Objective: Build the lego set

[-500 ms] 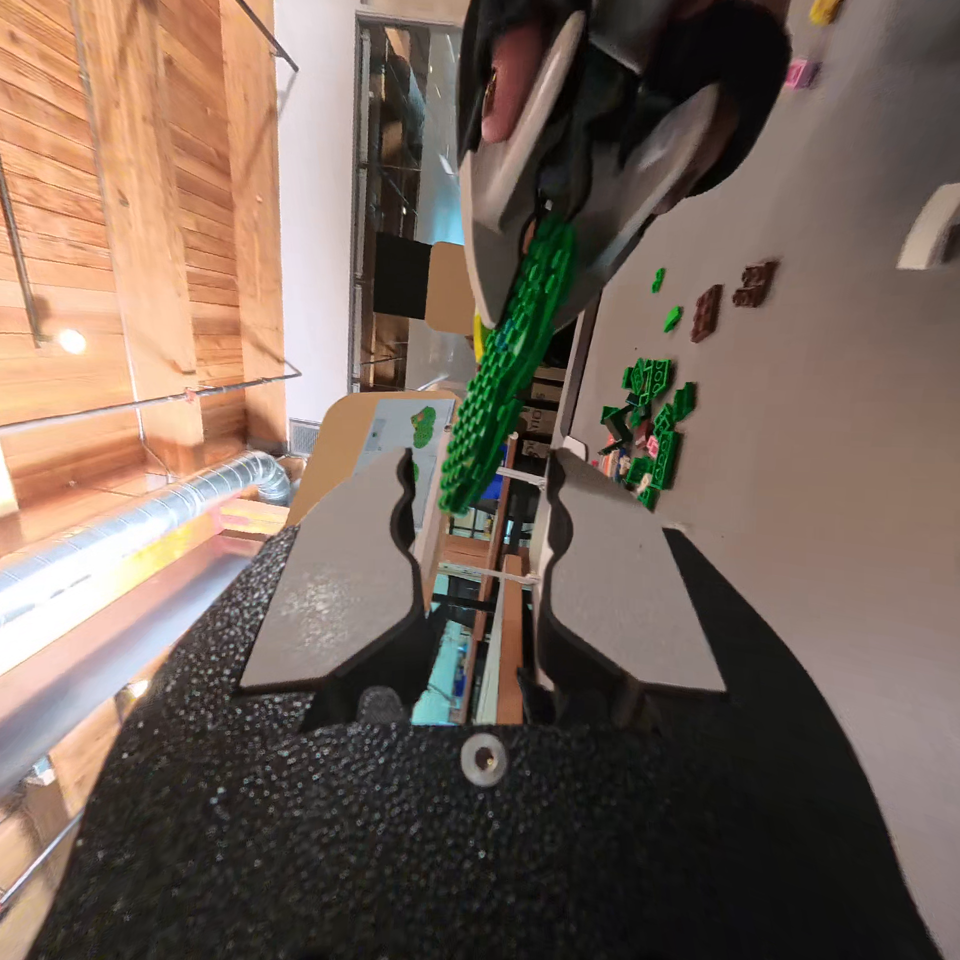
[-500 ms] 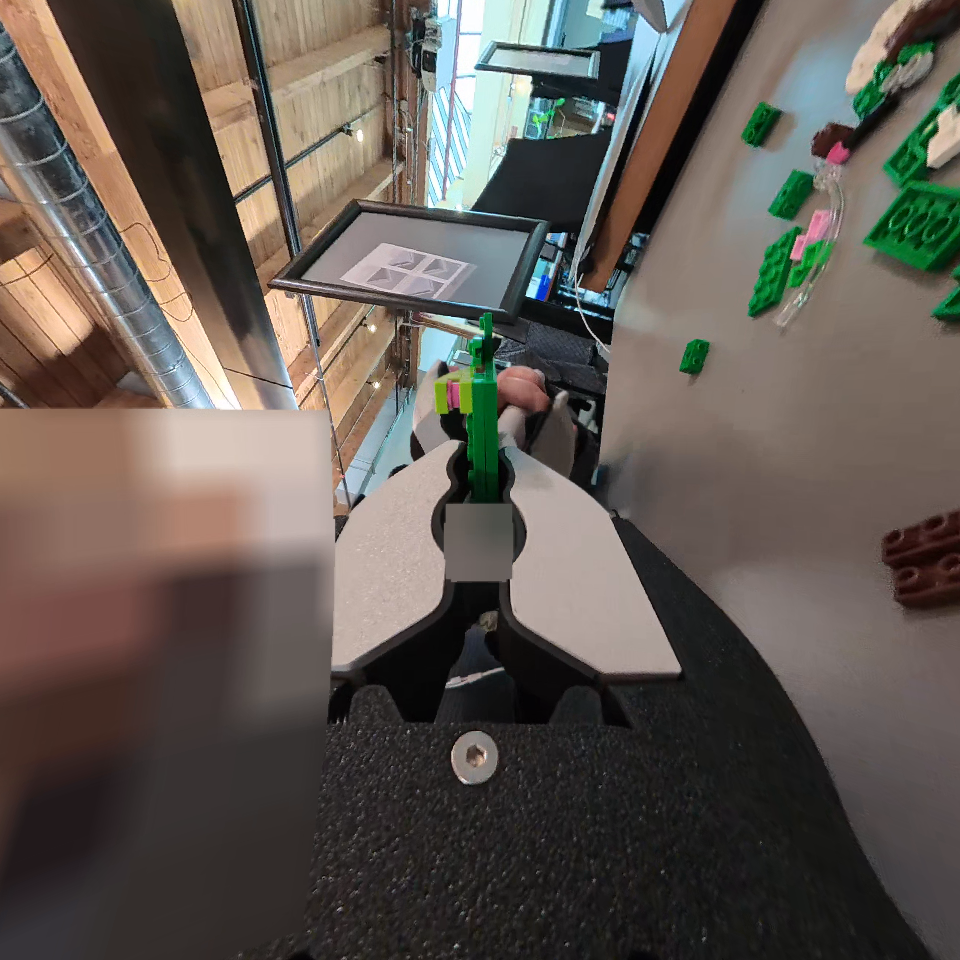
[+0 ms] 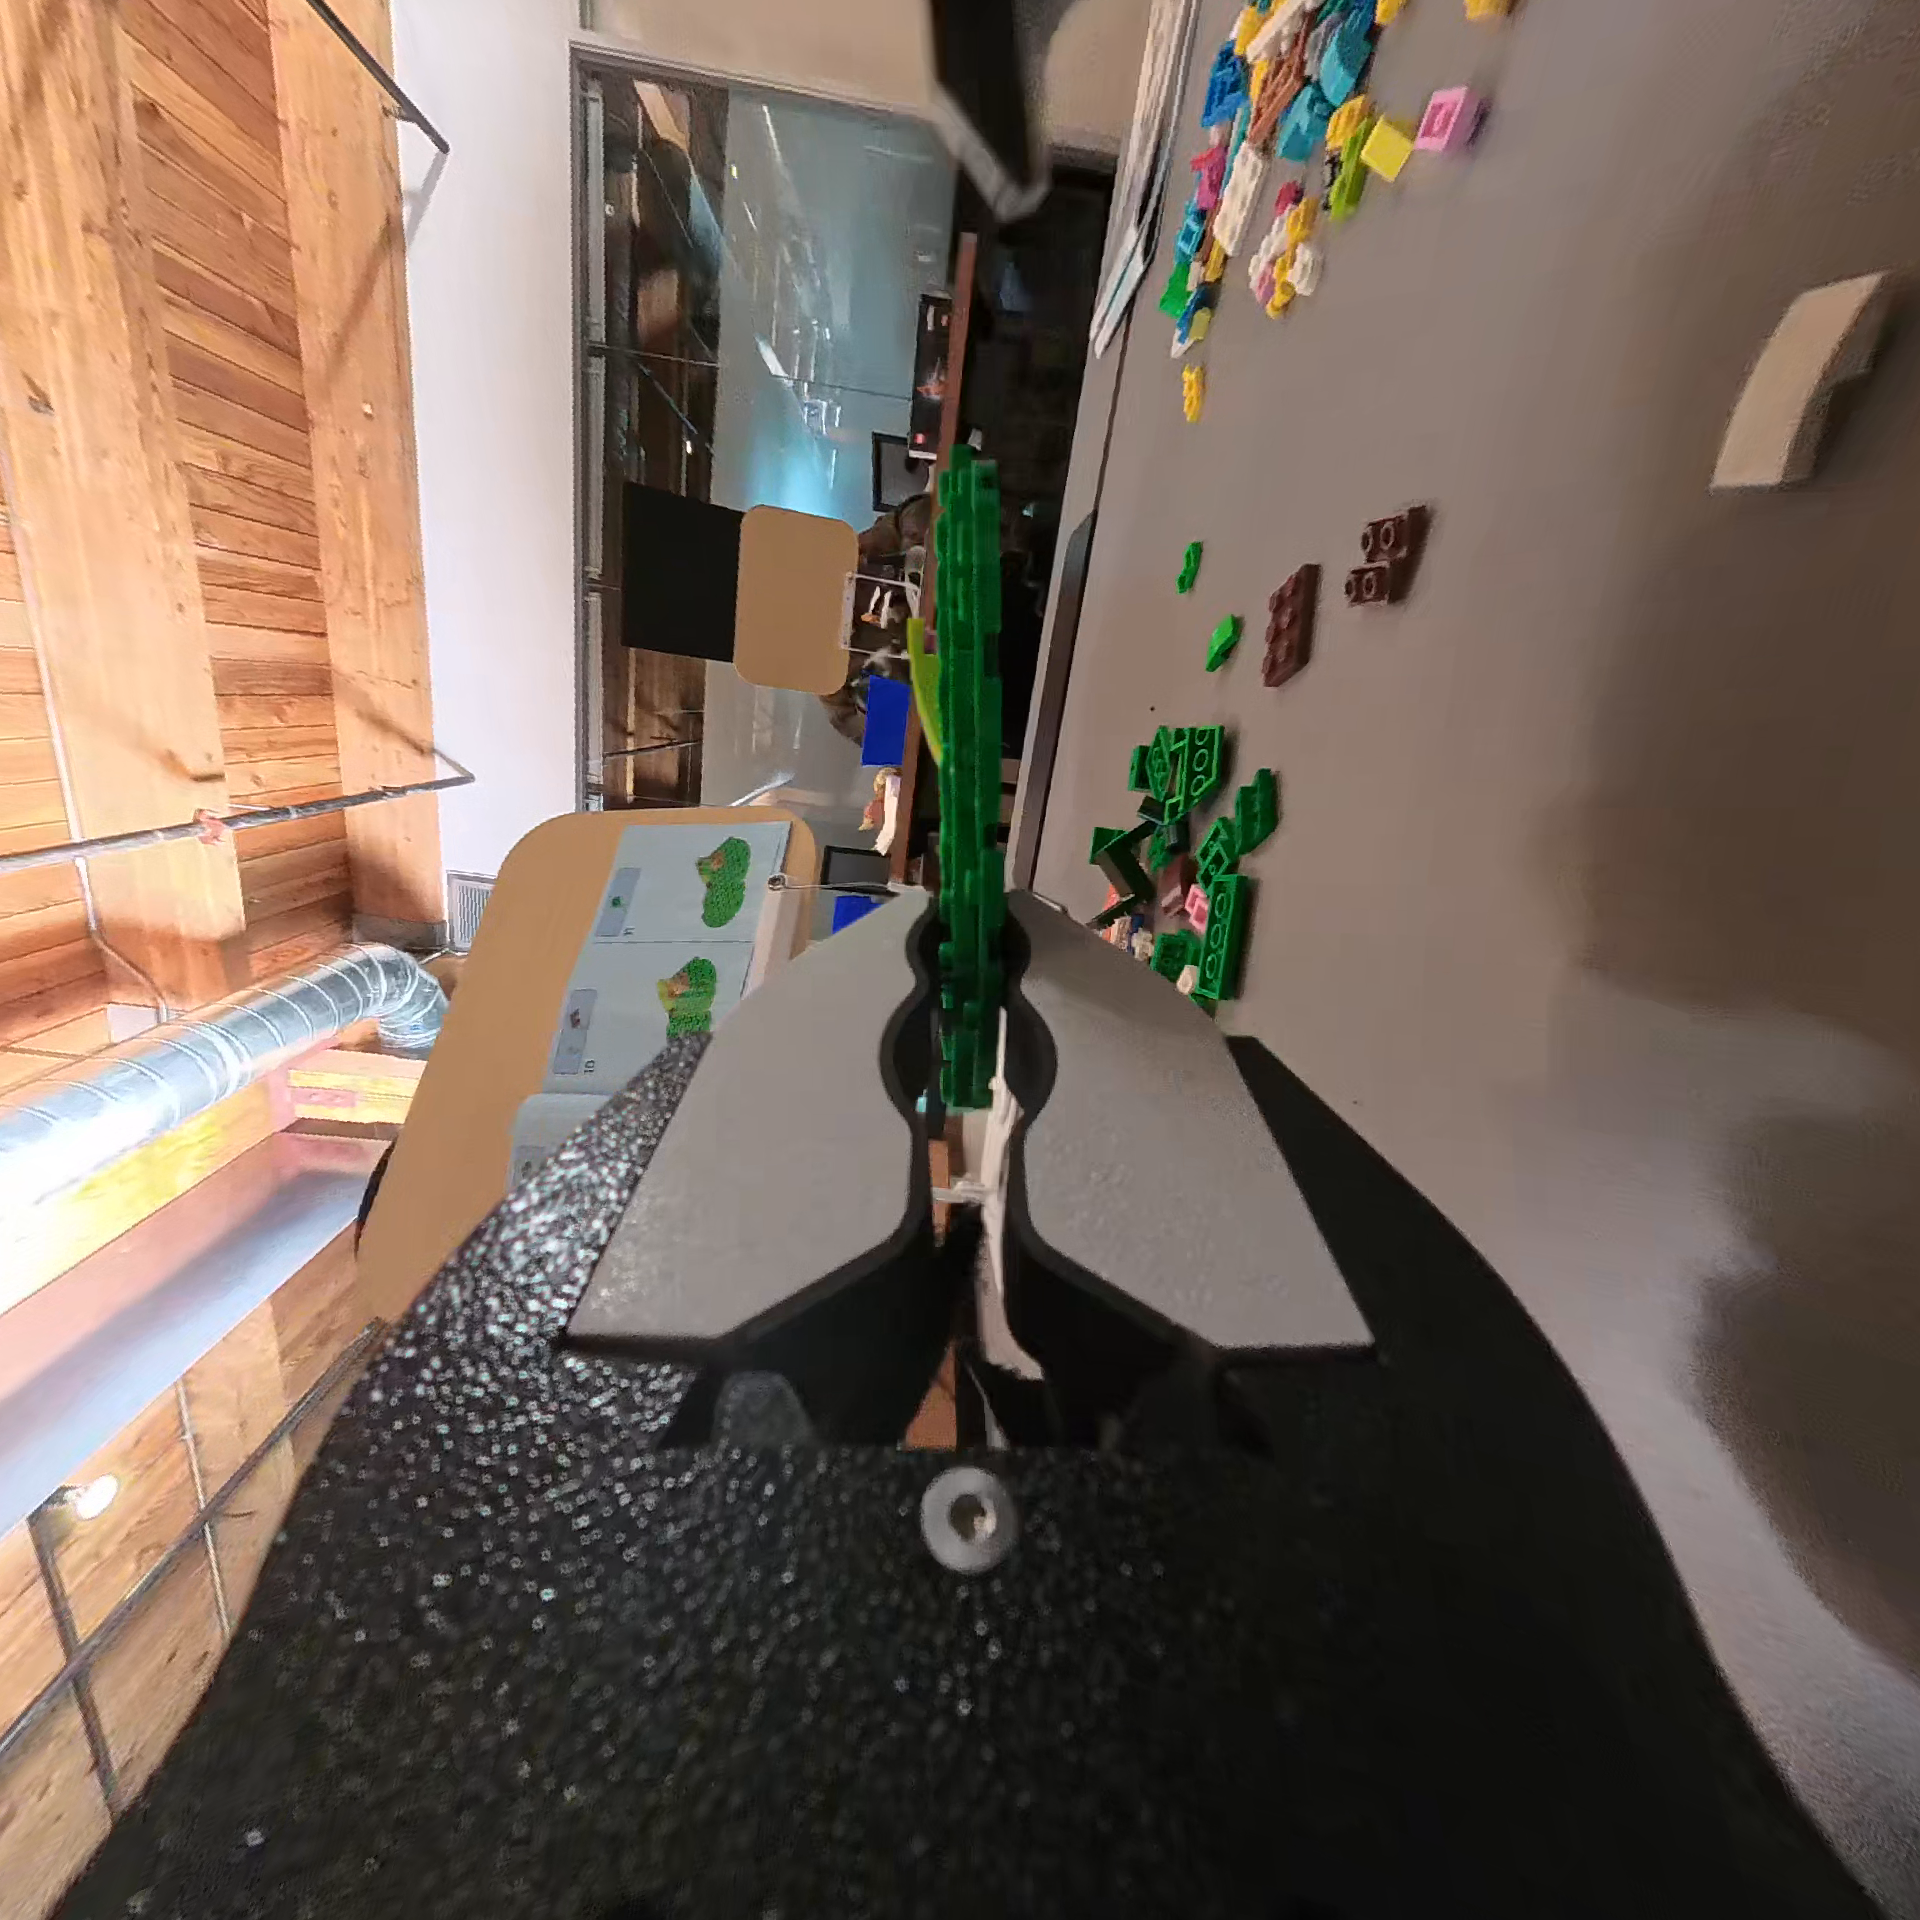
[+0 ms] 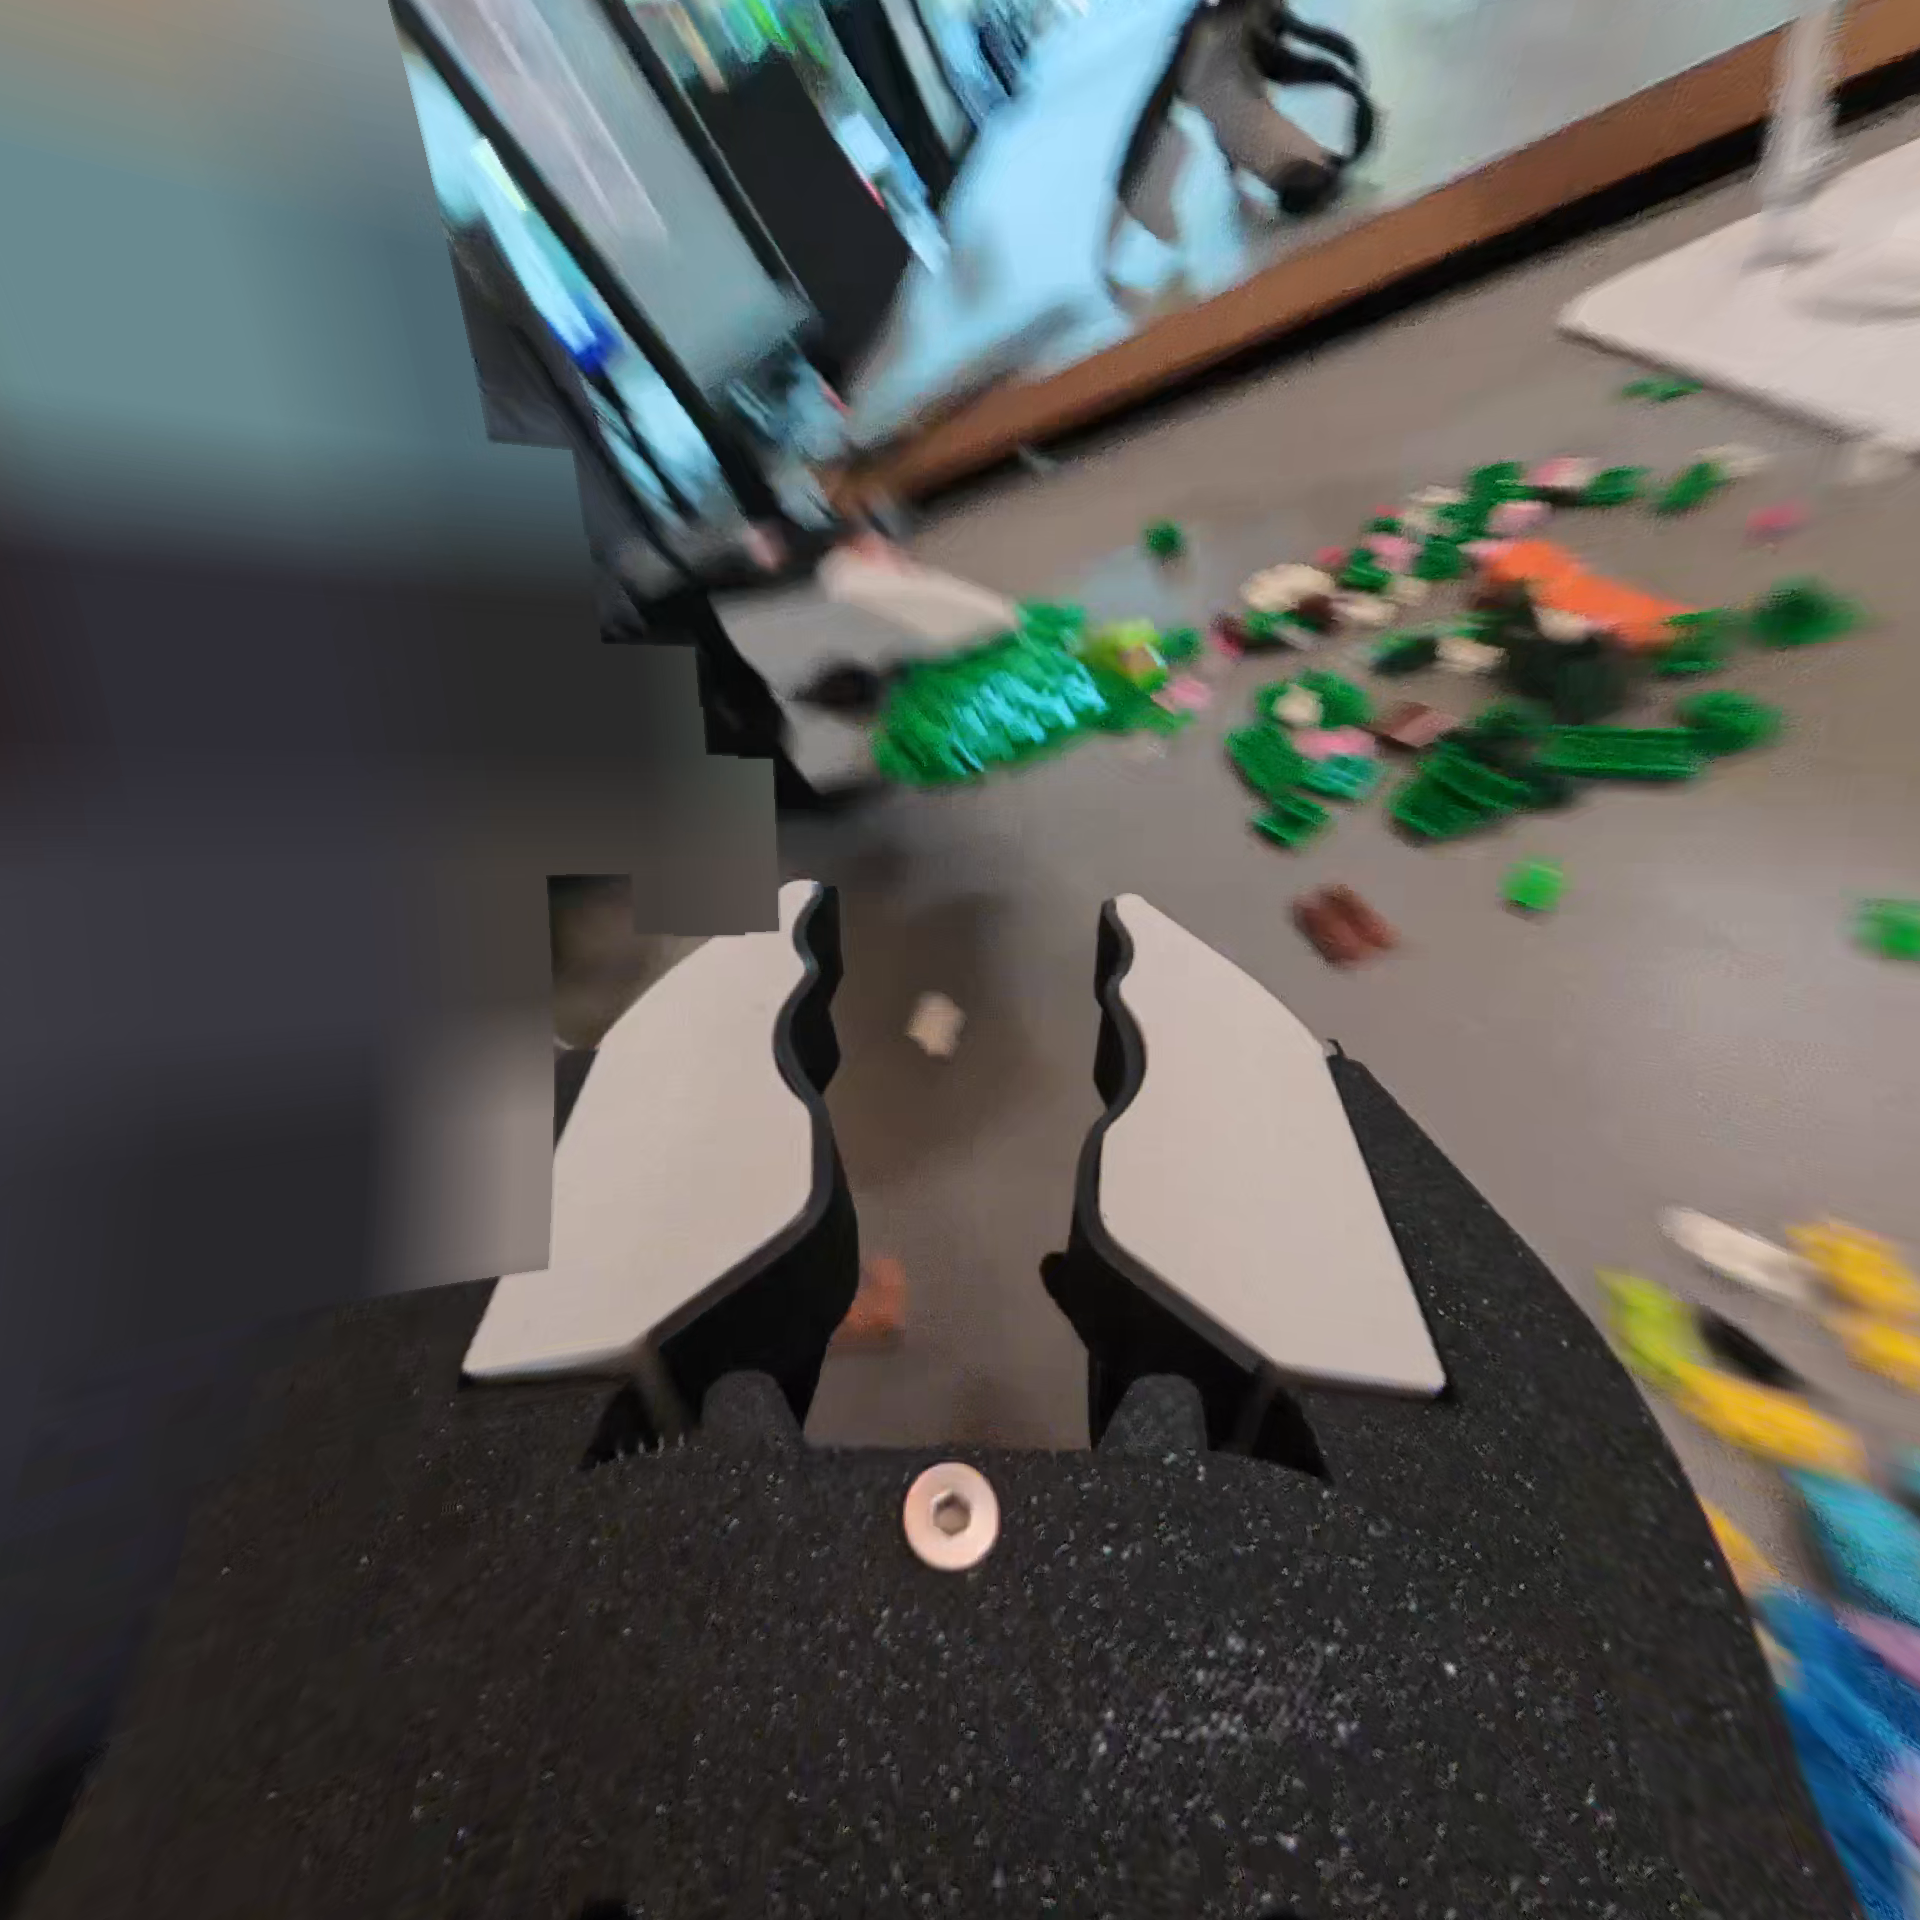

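Note:
My left gripper [image 3: 966, 935] is shut on a green Lego plate assembly [image 3: 968, 727]. The assembly is seen edge-on, sticks out past the fingertips and is held off the grey table [image 3: 1558, 935]. A lime piece sits on its left face. My right gripper [image 4: 961, 914] is open and empty, low over the table [image 4: 1039, 1195]. A small pale piece [image 4: 935, 1023] lies on the table between its fingers. The right wrist view is blurred; farther off it shows the green assembly [image 4: 987, 707] with the left gripper's pale fingers [image 4: 914, 597] beside it.
Loose green bricks [image 3: 1184, 862], brown bricks [image 3: 1288, 623] and a mixed coloured pile [image 3: 1288, 135] lie on the table. A beige curved piece [image 3: 1797, 384] lies apart. An instruction booklet [image 3: 675, 935] stands at the table's end. Green bricks [image 4: 1455, 748], a brown brick [image 4: 1340, 925] and yellow and blue bricks [image 4: 1766, 1351] lie around my right gripper.
My left gripper has closed on the green assembly. My right gripper has let go of it, opened and swung away down over the table.

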